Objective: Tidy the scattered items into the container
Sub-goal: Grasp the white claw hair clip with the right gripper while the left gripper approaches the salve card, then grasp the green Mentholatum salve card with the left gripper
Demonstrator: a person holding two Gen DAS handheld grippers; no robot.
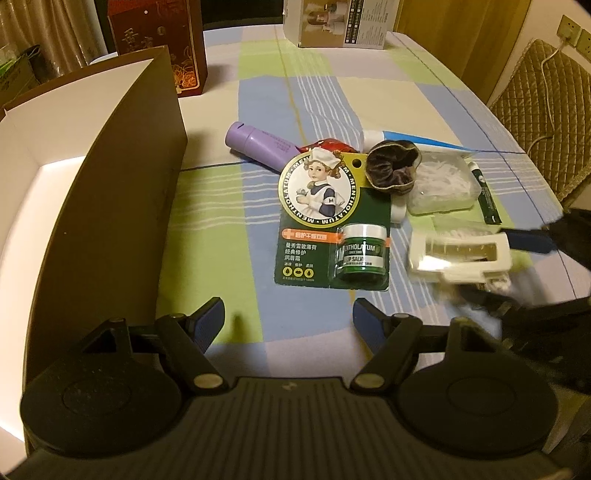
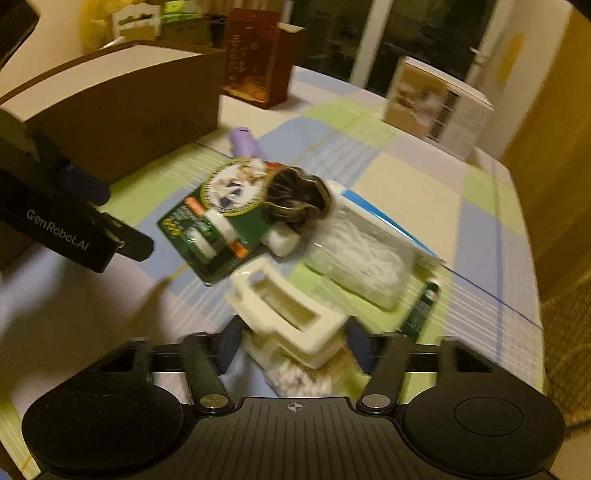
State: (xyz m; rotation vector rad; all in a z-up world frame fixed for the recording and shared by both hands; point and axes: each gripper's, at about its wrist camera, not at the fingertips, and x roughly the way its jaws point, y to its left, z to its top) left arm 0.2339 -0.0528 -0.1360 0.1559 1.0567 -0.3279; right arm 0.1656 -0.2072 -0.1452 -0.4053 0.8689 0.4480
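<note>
A tall brown box with a white inside (image 1: pixel 110 184) stands at the left; it is the brown box (image 2: pixel 122 110) seen at the back left in the right wrist view. Scattered beside it are a purple tube (image 1: pixel 258 146), a green lip-salve card (image 1: pixel 328 221), a dark scrunchie (image 1: pixel 391 166), a clear box of white picks (image 1: pixel 443 184), a green stick (image 1: pixel 487 195) and a blue-white tube (image 1: pixel 406 142). My right gripper (image 2: pixel 293 345) is shut on a white plastic case (image 2: pixel 291 314), blurred by motion. My left gripper (image 1: pixel 288 317) hangs open over bare cloth near the box.
A checked cloth (image 1: pixel 325 92) covers the table. A red carton (image 1: pixel 162 48) and a white product box (image 1: pixel 340 22) stand at the far edge. A quilted chair (image 1: pixel 543 110) sits past the right edge. My left gripper's body (image 2: pixel 74 225) reaches in from the left.
</note>
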